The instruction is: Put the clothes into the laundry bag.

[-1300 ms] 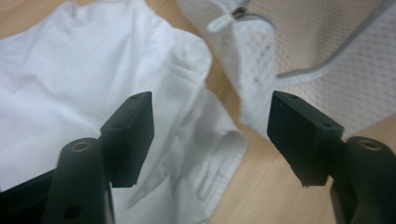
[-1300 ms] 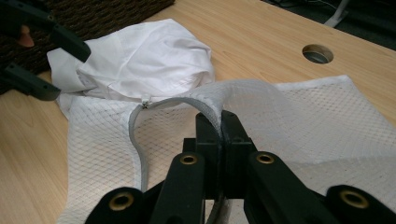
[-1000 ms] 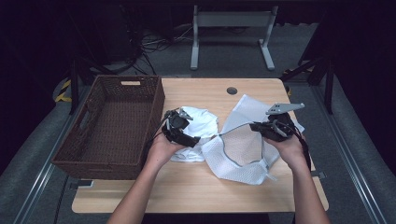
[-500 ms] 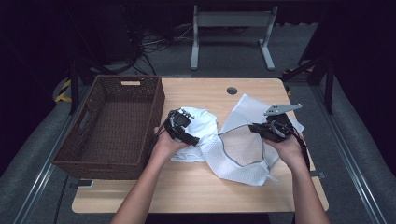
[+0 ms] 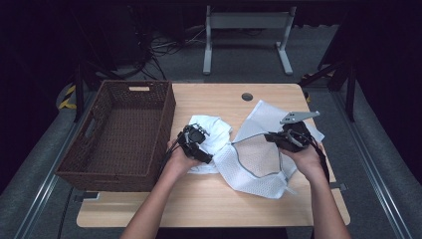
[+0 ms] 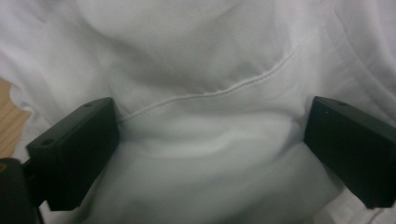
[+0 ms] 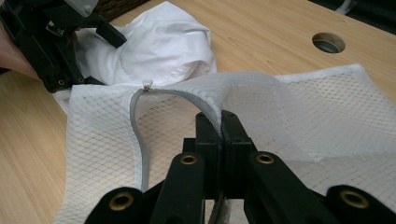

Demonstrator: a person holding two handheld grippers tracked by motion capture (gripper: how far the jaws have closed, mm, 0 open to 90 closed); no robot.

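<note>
A crumpled white garment (image 5: 215,130) lies mid-table, next to a white mesh laundry bag (image 5: 254,164) with a grey zipper (image 7: 140,140). My left gripper (image 5: 201,144) points down into the garment. Its jaws have just been opening and stand wide apart in the left gripper view (image 6: 208,144). A fold of the white cloth (image 6: 201,60) bulges between them, and the pads do not press on it. My right gripper (image 5: 271,138) is shut on the bag's zippered edge (image 7: 220,122) and holds that edge lifted off the table, with the mesh (image 7: 317,112) draping away from it.
A dark woven basket (image 5: 166,119) with nothing in it stands at the table's left, close to my left hand. The wooden table (image 5: 199,199) has a round cable hole (image 5: 247,96) near its far edge. Bare wood runs along the front.
My left gripper has sunk onto the white garment, and its jaws have spread wider. The right gripper and the lifted bag edge have stayed where they were.
</note>
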